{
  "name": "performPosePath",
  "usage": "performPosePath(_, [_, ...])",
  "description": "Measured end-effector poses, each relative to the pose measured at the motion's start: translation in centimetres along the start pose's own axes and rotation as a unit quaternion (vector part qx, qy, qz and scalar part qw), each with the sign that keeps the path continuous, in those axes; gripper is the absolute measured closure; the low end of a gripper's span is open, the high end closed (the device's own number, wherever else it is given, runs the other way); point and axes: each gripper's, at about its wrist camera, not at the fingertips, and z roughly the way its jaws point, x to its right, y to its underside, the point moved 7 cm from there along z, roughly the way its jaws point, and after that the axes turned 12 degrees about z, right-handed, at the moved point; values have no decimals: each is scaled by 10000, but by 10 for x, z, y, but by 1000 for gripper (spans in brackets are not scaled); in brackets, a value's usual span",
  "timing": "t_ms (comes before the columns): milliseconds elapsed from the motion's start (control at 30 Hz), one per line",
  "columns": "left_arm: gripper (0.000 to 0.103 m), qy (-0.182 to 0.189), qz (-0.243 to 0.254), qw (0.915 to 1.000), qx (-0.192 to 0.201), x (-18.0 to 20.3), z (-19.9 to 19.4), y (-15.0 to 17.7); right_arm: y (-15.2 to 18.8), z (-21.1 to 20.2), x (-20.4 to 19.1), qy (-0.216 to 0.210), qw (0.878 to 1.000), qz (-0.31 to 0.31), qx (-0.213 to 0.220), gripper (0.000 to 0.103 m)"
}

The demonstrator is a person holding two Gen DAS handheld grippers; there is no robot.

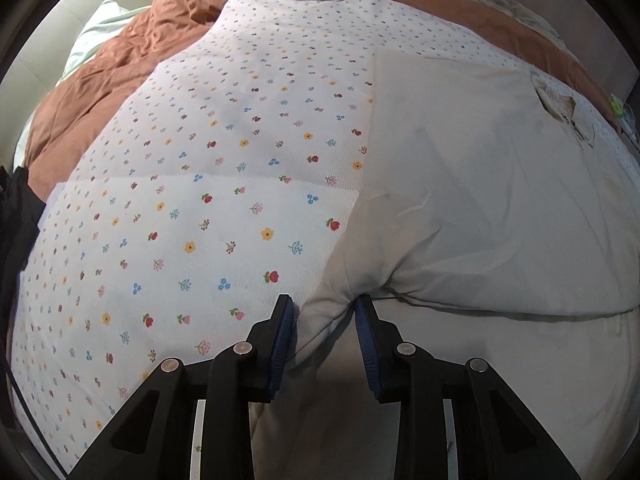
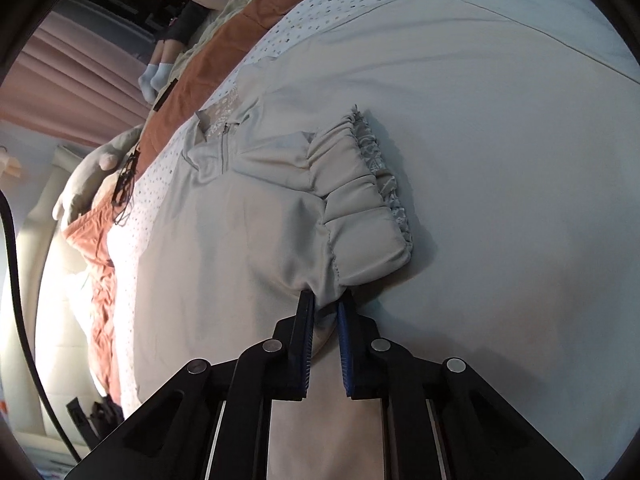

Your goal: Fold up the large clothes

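The big pale beige cloth jacket [image 1: 480, 200] lies flat on the white bedsheet with little flowers [image 1: 180, 200]. The left hand-held gripper [image 1: 324, 304] pinches a puffy fold at the jacket's near edge; the rest stretches away, forward and to its right. The right hand-held gripper [image 2: 326, 300] grips the gathered sleeve cuff [image 2: 360, 208], which lies just ahead on the jacket.

Bed [image 1: 120, 60], pink curtains [image 2: 72, 76], perhaps daylight
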Motion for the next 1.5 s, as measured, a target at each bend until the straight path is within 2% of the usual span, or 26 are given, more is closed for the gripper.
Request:
performPosePath(300, [69,-207,-34,9998,11,2,0,-5,-13,1,1,-150,9997,101,182,91])
performPosePath(433, [68,-116,-275,9995,-35,-1,-8,-5,-14,-10,6,-31,9997,50,246,91])
performPosePath(467, [68,-144,-354,9993,-27,-1,-13,-5,-16,-14,7,15,9996,95,269,90])
performPosePath(500, [68,-146,-412,9990,66,0,-20,-6,-18,-20,10,42,9993,185,314,83])
performPosePath(533, [64,-93,-434,9988,199,4,-28,-7,-21,-28,16,107,9988,290,387,70])
performPosePath(567, [52,-14,-432,9986,309,10,-35,-9,-24,-35,20,144,9982,344,479,63])
performPosePath(600, [44,91,-417,9982,424,18,-41,-11,-27,-42,24,143,9976,372,569,55])
performPosePath(633, [30,197,-388,9976,540,27,-47,-14,-31,-53,29,136,9965,420,703,54])
performPosePath(667, [22,280,-335,9969,649,37,-53,-16,-35,-62,35,139,9957,473,782,54])
performPosePath(800, [21,336,78,9963,792,77,-64,-20,-50,-94,53,19,9921,677,1061,53])
performPosePath(933, [21,461,274,9950,845,107,-70,-22,-64,-124,78,122,9878,757,1352,53])
performPosePath(1133, [21,702,212,9917,1052,129,-79,-26,-89,-158,128,142,9797,1078,1682,53])
performPosePath(1500, [22,583,337,9905,1200,151,-77,-30,-135,-204,225,218,9582,1693,2297,53])
